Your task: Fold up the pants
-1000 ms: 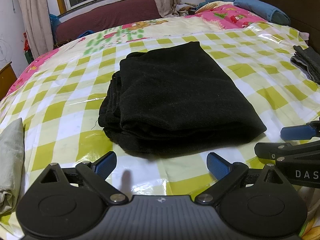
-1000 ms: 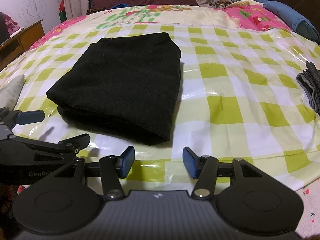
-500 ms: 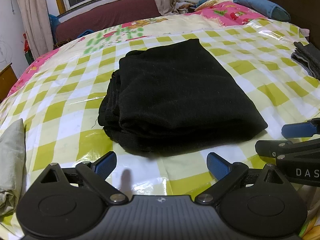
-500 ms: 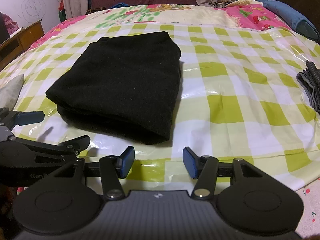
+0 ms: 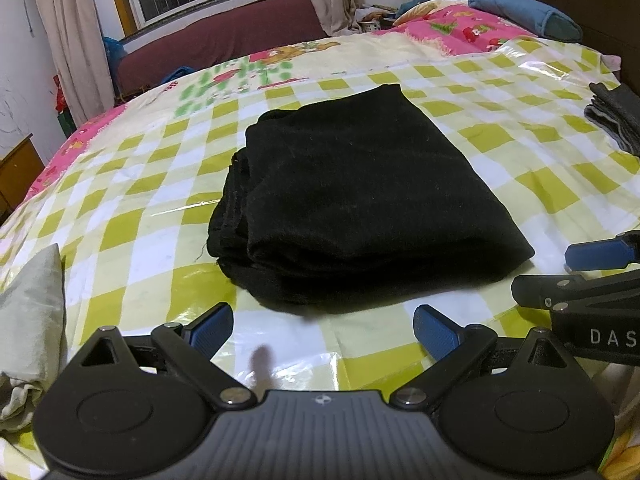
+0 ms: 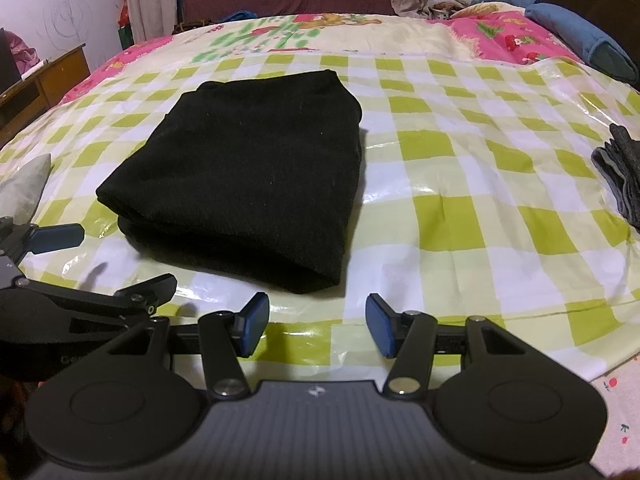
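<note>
The black pants (image 5: 352, 196) lie folded into a thick rectangle on the green-and-white checked plastic sheet (image 5: 120, 216) over the bed. They also show in the right wrist view (image 6: 248, 184). My left gripper (image 5: 323, 330) is open and empty, just short of the pants' near edge. My right gripper (image 6: 316, 326) is open and empty, near the pants' near right corner. Each gripper shows at the edge of the other's view: the right one (image 5: 592, 280) and the left one (image 6: 60, 264).
A pale grey-green cloth (image 5: 28, 320) lies at the left edge of the bed. A folded dark grey garment (image 6: 624, 176) lies at the right. Blue pillows (image 5: 524, 12) and a pink quilt (image 5: 452, 28) are at the far right; a wooden desk (image 6: 44, 80) stands left.
Both grippers have pulled back slightly and tilted up, so the pants sit a little lower and farther in view. The pants have not moved. Both grippers stay open.
</note>
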`<state>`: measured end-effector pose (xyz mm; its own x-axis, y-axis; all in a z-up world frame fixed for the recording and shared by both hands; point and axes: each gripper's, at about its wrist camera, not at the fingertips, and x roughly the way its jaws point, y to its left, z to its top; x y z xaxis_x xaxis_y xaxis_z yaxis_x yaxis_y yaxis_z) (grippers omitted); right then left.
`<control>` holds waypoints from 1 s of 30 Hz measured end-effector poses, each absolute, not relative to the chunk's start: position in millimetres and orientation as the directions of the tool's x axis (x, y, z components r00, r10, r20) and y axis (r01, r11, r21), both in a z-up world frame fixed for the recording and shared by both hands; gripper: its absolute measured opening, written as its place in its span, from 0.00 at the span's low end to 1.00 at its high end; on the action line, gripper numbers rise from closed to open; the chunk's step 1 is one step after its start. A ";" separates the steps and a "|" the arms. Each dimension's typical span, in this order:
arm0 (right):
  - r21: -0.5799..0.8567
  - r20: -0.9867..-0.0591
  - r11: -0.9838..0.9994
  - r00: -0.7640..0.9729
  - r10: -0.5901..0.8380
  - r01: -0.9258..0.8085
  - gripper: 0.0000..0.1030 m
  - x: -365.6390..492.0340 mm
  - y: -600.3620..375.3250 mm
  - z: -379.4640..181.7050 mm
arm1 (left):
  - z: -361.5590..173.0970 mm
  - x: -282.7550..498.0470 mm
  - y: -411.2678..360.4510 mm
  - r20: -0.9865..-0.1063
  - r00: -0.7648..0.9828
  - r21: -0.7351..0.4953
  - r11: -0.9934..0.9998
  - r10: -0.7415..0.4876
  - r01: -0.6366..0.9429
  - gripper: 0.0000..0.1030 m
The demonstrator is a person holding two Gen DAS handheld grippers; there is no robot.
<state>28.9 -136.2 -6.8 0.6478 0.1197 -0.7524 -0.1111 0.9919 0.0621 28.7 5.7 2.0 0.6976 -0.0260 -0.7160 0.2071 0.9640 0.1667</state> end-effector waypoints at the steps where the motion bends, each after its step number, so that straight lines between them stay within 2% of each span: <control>1: 0.063 -0.751 0.992 0.649 0.120 -0.110 0.53 28.5 -136.3 -6.6 | 2.9 27.9 5.4 -0.714 0.700 0.170 0.964 -0.023 0.205 1.00; 30: 0.078 -0.747 0.991 0.652 0.129 -0.106 0.53 26.1 -137.5 -5.3 | 7.7 21.2 1.5 -0.692 0.722 0.209 0.958 0.003 0.196 1.00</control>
